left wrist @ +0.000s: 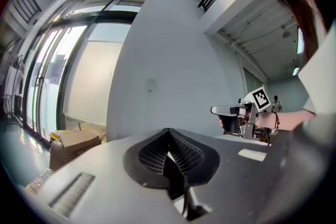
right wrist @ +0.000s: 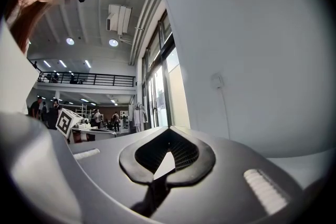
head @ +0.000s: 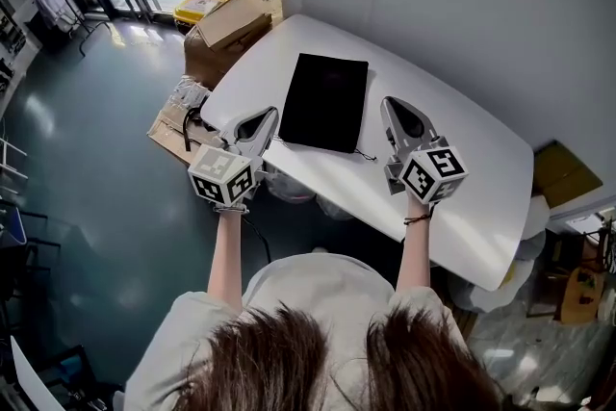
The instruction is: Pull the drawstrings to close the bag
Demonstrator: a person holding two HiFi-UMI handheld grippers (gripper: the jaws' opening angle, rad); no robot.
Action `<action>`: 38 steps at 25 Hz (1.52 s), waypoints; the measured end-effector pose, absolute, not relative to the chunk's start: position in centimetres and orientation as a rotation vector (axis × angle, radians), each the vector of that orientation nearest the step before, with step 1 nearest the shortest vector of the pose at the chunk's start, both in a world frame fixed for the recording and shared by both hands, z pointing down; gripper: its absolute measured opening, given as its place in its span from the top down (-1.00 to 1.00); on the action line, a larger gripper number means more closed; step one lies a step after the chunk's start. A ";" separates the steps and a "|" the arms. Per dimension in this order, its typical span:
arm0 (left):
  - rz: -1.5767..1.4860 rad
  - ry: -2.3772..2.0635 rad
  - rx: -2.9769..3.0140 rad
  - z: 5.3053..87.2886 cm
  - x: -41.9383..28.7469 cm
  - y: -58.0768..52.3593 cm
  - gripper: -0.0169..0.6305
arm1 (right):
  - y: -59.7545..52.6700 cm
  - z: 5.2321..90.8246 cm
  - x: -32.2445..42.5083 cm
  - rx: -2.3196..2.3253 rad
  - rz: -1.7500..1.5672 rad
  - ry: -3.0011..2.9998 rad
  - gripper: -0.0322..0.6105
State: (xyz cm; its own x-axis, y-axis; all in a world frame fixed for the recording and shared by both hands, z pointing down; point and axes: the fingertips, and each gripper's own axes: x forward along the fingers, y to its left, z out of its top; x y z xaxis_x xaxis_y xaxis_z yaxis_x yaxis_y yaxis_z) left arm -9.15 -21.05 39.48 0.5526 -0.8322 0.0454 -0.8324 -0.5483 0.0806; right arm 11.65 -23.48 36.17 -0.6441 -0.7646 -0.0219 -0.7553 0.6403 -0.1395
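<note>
A flat black drawstring bag (head: 323, 101) lies on the white table (head: 472, 178), its near end towards me. A thin cord (head: 363, 154) trails from its near right corner. My left gripper (head: 269, 116) hovers just left of the bag's near left corner, jaws shut with nothing between them. My right gripper (head: 391, 105) hovers to the right of the bag, also shut and empty. Both point up and away from the table, so neither gripper view shows the bag. The left gripper (left wrist: 168, 131) view catches the right gripper (left wrist: 235, 110). The right gripper (right wrist: 167, 131) view catches the left gripper's marker cube (right wrist: 65, 121).
Cardboard boxes (head: 231, 26) and a yellow bin (head: 200, 5) stand on the floor beyond the table's far left end. More flattened cardboard (head: 171, 126) lies on the floor left of the table. A grey wall (head: 452, 5) runs along the table's far side.
</note>
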 end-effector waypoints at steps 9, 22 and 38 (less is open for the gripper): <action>0.090 -1.419 2.662 42.0 -9.0 -23.3 0.97 | -26.1 38.6 11.9 -1.323 -0.219 2.791 0.86; 0.337 -1.261 2.650 47.0 -10.6 -27.8 0.97 | -29.2 43.6 12.3 -1.504 -0.368 2.821 0.86; 0.621 -1.067 2.637 53.8 -12.2 -29.8 0.96 | -29.4 51.3 11.0 -1.537 -0.567 3.025 0.86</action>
